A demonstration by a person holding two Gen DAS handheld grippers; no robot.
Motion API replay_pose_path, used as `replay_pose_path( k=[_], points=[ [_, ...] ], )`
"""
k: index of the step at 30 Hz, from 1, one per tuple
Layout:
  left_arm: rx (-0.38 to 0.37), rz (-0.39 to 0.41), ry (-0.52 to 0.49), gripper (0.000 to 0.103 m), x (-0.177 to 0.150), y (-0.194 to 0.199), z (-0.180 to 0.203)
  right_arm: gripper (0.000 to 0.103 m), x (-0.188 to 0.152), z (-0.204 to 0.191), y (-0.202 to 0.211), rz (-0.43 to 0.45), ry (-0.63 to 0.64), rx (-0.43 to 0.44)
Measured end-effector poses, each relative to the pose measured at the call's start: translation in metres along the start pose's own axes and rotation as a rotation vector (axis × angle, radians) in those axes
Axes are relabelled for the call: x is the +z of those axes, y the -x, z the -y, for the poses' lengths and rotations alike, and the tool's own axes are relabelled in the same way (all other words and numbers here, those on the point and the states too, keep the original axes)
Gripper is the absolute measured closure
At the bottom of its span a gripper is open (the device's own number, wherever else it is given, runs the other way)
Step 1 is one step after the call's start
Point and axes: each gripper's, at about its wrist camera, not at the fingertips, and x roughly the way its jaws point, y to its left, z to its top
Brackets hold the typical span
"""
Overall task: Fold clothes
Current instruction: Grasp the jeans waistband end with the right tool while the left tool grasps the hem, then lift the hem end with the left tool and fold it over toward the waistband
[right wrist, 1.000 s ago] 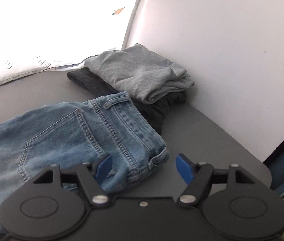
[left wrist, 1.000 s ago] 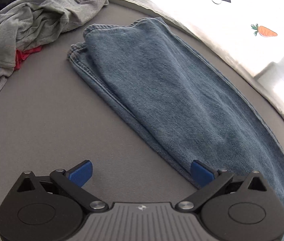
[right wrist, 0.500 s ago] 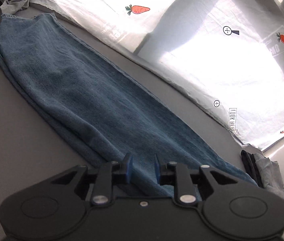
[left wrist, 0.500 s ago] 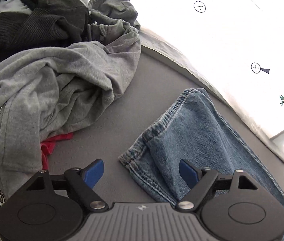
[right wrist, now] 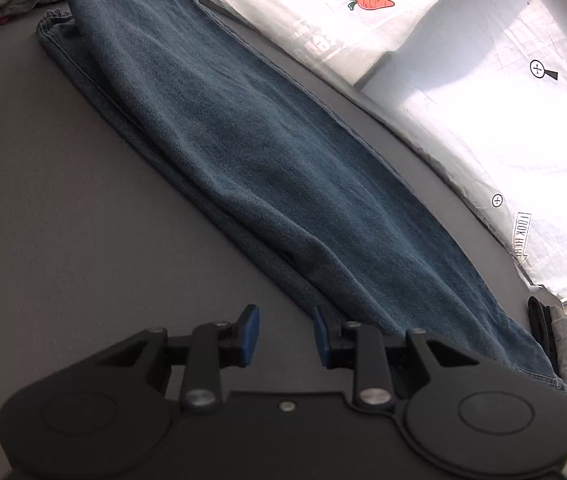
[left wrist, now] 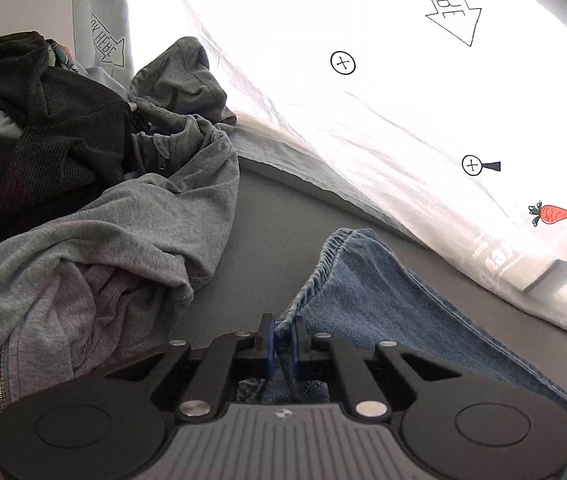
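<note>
Blue jeans (right wrist: 263, 152), folded lengthwise, lie slantwise across the grey table (right wrist: 63, 200). My left gripper (left wrist: 283, 340) is shut on the cuff end of the jeans (left wrist: 403, 312), with denim bunched between its blue pads. In the right wrist view that cuff is pulled up at the far top left. My right gripper (right wrist: 285, 334) sits low at the near edge of the leg, about halfway along. Its jaws are opening, with only bare table between them. Its right fingertip (right wrist: 321, 336) rests against the denim's edge.
A heap of unfolded clothes lies left of the cuff: a grey zip hoodie (left wrist: 123, 240) and a black knit (left wrist: 43, 128). A bright white printed sheet (left wrist: 363, 100) runs along the table's far side. A folded grey and black stack (right wrist: 563, 340) sits past the jeans' waist end.
My left gripper slid up the leg to the cuff and shut on it. My right gripper swung from the waistband to the mid-leg edge, nearly shut there, then spread its fingers again.
</note>
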Motion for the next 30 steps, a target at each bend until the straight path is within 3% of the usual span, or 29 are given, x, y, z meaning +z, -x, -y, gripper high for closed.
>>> replay_pose_path(
  k=[1, 4, 7, 9, 11, 13, 17, 19, 20, 21, 22, 24, 27, 30],
  points=[
    [-0.015, 0.004, 0.029, 0.094, 0.001, 0.009, -0.003, 0.073, 0.001, 0.002, -0.002, 0.003, -0.005, 0.000],
    [0.038, -0.008, -0.003, 0.094, -0.008, -0.005, -0.009, 0.070, 0.006, 0.007, -0.008, 0.008, -0.028, -0.003],
    [0.088, -0.106, 0.013, 0.092, -0.031, -0.044, -0.022, 0.068, 0.007, 0.017, -0.009, 0.006, -0.087, 0.013],
    [0.089, -0.101, 0.044, 0.091, -0.031, -0.046, -0.025, 0.070, 0.008, 0.023, -0.005, 0.033, -0.115, 0.023],
    [0.101, -0.101, 0.065, 0.084, -0.031, -0.048, -0.027, 0.070, 0.009, 0.028, -0.005, 0.050, -0.121, 0.012],
    [0.134, -0.109, 0.085, 0.071, -0.030, -0.048, -0.027, 0.069, 0.008, 0.030, -0.008, 0.043, -0.105, -0.012],
    [0.086, -0.157, 0.218, 0.053, -0.036, -0.038, -0.042, 0.066, 0.003, 0.029, -0.029, 0.017, -0.012, -0.080],
    [0.047, -0.158, 0.287, 0.051, -0.043, -0.032, -0.051, 0.064, -0.002, 0.025, -0.035, 0.012, 0.077, -0.109],
    [0.043, -0.147, 0.273, 0.051, -0.046, -0.032, -0.051, 0.071, -0.005, 0.023, -0.037, 0.009, 0.123, -0.121],
    [0.053, -0.130, 0.253, 0.060, -0.048, -0.031, -0.049, 0.102, -0.008, 0.020, -0.039, 0.006, 0.169, -0.133],
    [0.062, -0.090, 0.220, 0.095, -0.048, -0.029, -0.046, 0.102, -0.011, 0.018, -0.039, 0.001, 0.210, -0.139],
    [0.062, -0.090, 0.188, 0.096, -0.045, -0.035, -0.043, 0.102, -0.021, 0.013, -0.029, 0.039, 0.302, -0.167],
    [0.049, -0.096, 0.237, 0.096, -0.040, -0.043, -0.047, 0.102, -0.031, 0.008, -0.020, 0.048, 0.389, -0.165],
    [0.060, -0.095, 0.249, 0.094, -0.039, -0.044, -0.046, 0.100, -0.037, 0.005, -0.029, -0.002, 0.370, -0.140]
  ],
)
